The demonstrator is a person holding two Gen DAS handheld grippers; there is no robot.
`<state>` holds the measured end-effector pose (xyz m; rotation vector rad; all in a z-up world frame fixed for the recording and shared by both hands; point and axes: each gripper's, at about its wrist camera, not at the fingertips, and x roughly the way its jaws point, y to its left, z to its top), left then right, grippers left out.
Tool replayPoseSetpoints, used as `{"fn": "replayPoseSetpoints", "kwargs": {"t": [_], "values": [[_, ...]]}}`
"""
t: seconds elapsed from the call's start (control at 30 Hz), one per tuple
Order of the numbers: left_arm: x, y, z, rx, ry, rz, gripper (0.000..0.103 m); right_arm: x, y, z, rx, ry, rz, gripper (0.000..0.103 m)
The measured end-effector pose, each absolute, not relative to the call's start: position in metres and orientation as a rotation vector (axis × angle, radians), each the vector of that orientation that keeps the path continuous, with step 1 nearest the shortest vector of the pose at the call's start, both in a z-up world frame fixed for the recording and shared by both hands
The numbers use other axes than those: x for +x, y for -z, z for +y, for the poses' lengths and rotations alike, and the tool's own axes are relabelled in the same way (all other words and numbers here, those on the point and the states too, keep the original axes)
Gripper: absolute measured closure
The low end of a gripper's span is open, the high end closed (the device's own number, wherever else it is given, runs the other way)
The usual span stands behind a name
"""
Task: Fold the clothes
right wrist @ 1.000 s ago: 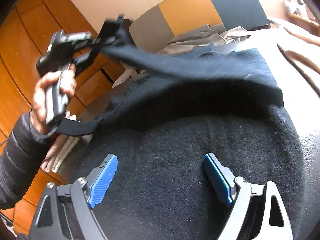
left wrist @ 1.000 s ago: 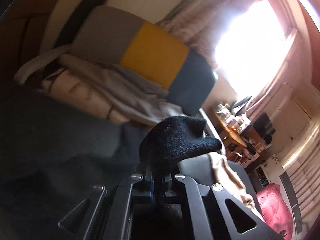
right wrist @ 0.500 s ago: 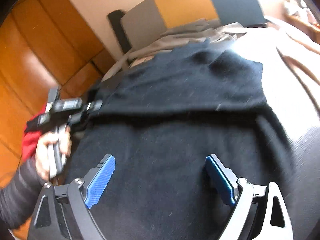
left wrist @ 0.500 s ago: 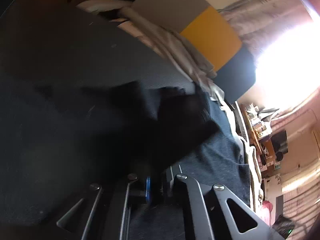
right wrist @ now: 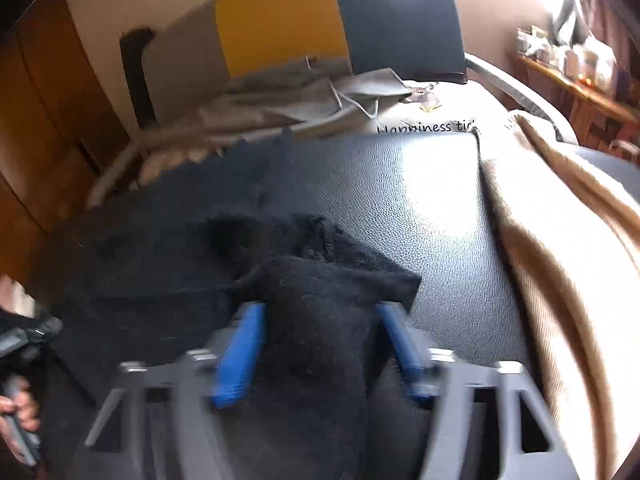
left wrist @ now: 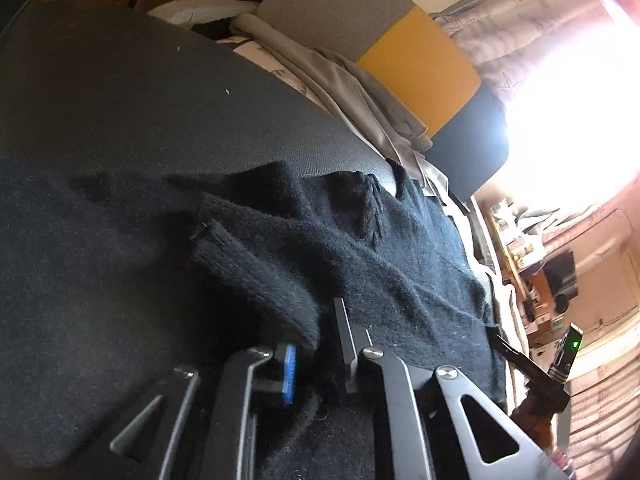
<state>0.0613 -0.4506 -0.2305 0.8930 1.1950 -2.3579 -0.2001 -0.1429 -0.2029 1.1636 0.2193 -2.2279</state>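
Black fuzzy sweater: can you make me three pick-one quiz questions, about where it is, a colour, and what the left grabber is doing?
1. Where does the black knitted sweater lie?
A. on the black leather-look cushion
B. on a wooden shelf
C. in a basket

2. What colour is the middle panel of the padded backrest behind?
A. green
B. yellow
C. pink

3. The left gripper is:
A. wide open, empty
B. holding a cup
C. shut on a sweater fold

Answers: 1 A, the knit spreads across the cushion; 2 B, yellow sits between grey and dark panels; 3 C, knit is pinched between its fingers.
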Motion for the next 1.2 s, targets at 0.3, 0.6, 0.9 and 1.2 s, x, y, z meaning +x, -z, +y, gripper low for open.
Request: {"fn": "replayPoseSetpoints", "kwargs": {"t": [0.3, 0.6, 0.9, 1.2], "values": [[0.051, 0.230, -0.442, 0.904, 2.360, 1.220, 0.095, -0.201, 0.209, -0.117, 1.128, 2.426, 0.476, 0.094], [0.100, 0.209, -0.453, 0.775, 2.271, 1.263, 0.086, -0.202, 0.193, -0.107, 1.108, 2.564, 0.516, 0.058], [0.046, 0.186, -0.424, 0.869, 2.446, 1.029, 0.084, -0.139, 0.165, -0.151, 0.963, 2.254, 0.254, 0.034], [0.026, 0.227, -0.404, 0.984, 2.439, 0.821, 0.086, -0.142, 0.215, -0.144, 1.088, 2.216, 0.230, 0.031]]}}
